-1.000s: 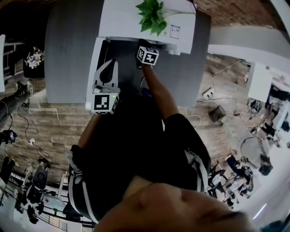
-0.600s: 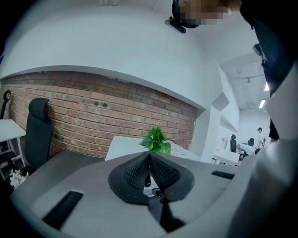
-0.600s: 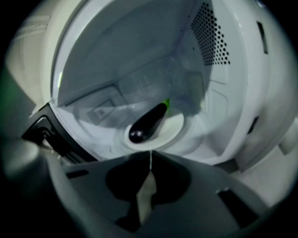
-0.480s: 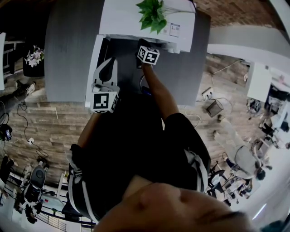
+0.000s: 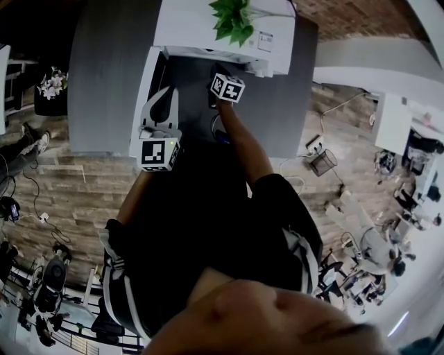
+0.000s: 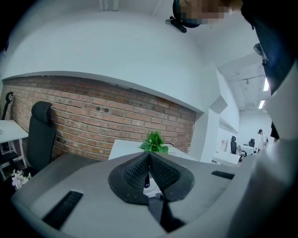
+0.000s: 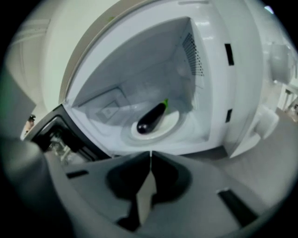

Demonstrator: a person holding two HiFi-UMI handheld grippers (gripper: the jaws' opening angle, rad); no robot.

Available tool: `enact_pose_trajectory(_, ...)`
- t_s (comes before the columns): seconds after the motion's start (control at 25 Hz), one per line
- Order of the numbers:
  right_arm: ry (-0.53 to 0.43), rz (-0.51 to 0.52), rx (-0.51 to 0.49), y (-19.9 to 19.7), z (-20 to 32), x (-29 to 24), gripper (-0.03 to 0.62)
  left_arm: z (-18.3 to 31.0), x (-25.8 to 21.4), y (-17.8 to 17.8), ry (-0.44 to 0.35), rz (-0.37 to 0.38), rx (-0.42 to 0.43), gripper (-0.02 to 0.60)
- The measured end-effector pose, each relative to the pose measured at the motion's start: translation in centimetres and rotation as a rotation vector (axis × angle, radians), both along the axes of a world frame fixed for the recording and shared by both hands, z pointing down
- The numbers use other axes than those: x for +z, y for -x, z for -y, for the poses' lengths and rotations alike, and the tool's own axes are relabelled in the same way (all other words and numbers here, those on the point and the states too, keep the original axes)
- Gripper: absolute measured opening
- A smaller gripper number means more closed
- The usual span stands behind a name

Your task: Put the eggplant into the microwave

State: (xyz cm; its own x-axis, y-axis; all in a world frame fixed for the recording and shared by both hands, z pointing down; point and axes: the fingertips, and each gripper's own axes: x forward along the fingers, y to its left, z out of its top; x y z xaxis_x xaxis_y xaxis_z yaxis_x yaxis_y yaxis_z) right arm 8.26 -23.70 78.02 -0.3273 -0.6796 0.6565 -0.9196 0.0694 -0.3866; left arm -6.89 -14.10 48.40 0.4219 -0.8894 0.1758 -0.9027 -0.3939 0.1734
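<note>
A dark purple eggplant (image 7: 151,119) with a green stem lies on the white turntable plate (image 7: 172,124) inside the open white microwave (image 7: 223,93). In the right gripper view, my right gripper (image 7: 150,153) is shut on nothing, just outside the opening and apart from the eggplant. The head view shows the right gripper (image 5: 216,69) at the microwave (image 5: 208,28) mouth. My left gripper (image 5: 161,97) stays to the left by the swung-out door (image 5: 147,83). In the left gripper view, the left gripper (image 6: 149,154) is shut and empty, pointing toward the brick wall.
The microwave stands on a grey table (image 5: 104,83), with a green plant (image 5: 232,17) on top of it. The door (image 7: 46,135) hangs open on the left of the opening. A black office chair (image 6: 42,130) stands by the brick wall. Wooden floor surrounds the table.
Both grippers have stayed almost where they were. The head view has shifted slightly, so the microwave sits a little higher in it.
</note>
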Motion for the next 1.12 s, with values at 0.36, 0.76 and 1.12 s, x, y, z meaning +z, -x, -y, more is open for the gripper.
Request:
enact_pose_trajectory(0.36, -0.019, -0.010, -0.011, 0.1, -3.2, -2.0, 0.035, -2.2, -0.9, 0.2, -0.026, -0.010, 0.014, 0.037)
enact_pose_trajectory(0.76, -0.049, -0.002, -0.016, 1.0, -6.7, -4.5, 0.035, -4.0, -1.0, 1.2, -0.036, -0.014, 0.028, 0.037)
enact_pose_trajectory(1.12, -0.130, -0.005, -0.017, 1.7, -9.4, -9.0, 0.035, -5.0, -1.2, 0.9, -0.048, -0.016, 0.063, 0.037)
